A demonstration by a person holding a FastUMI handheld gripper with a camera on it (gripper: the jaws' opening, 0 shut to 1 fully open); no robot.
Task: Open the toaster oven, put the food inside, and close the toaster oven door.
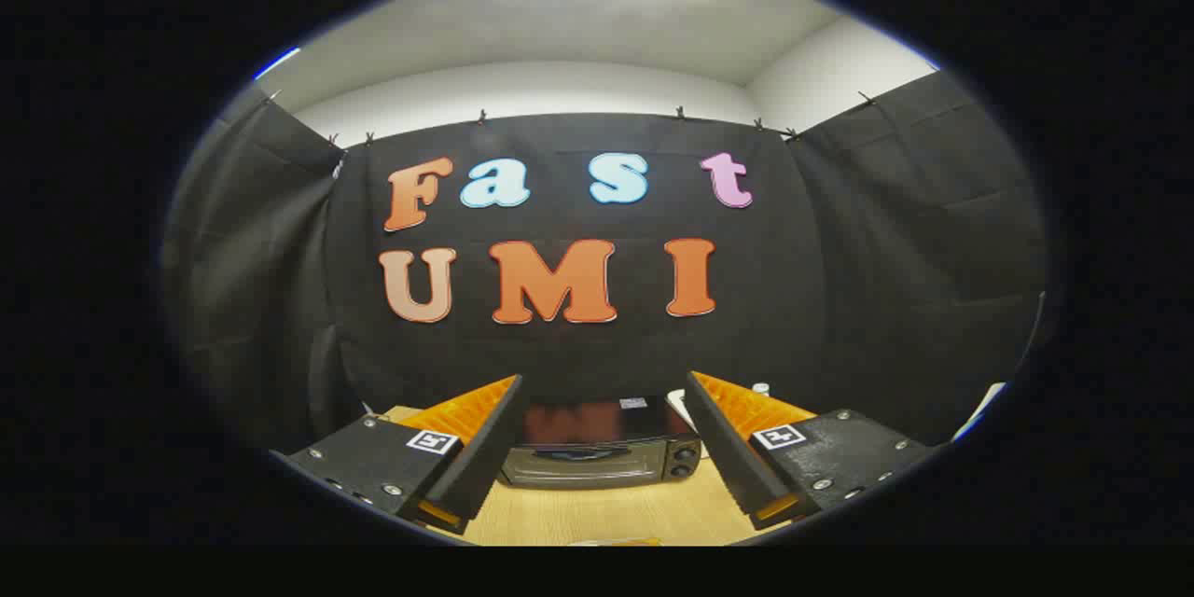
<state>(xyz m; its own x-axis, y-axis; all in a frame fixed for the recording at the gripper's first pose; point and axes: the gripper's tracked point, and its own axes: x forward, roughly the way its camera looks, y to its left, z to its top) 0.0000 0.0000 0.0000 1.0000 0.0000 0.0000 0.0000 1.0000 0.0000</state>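
Observation:
A small toaster oven [602,455] stands on the wooden table [606,513], seen between and beyond my two fingers. Its glass door is closed, with the handle across the front and two knobs [681,459] on its right side. My gripper [604,384] is open, its fingers wide apart with nothing between them, held above the table and well short of the oven. A sliver of something pale and orange [620,542] lies on the table nearest me, too cut off to identify.
Black cloth walls close the booth behind and on both sides of the oven. A white object [681,406] and a small white cap [761,388] sit behind the oven to its right.

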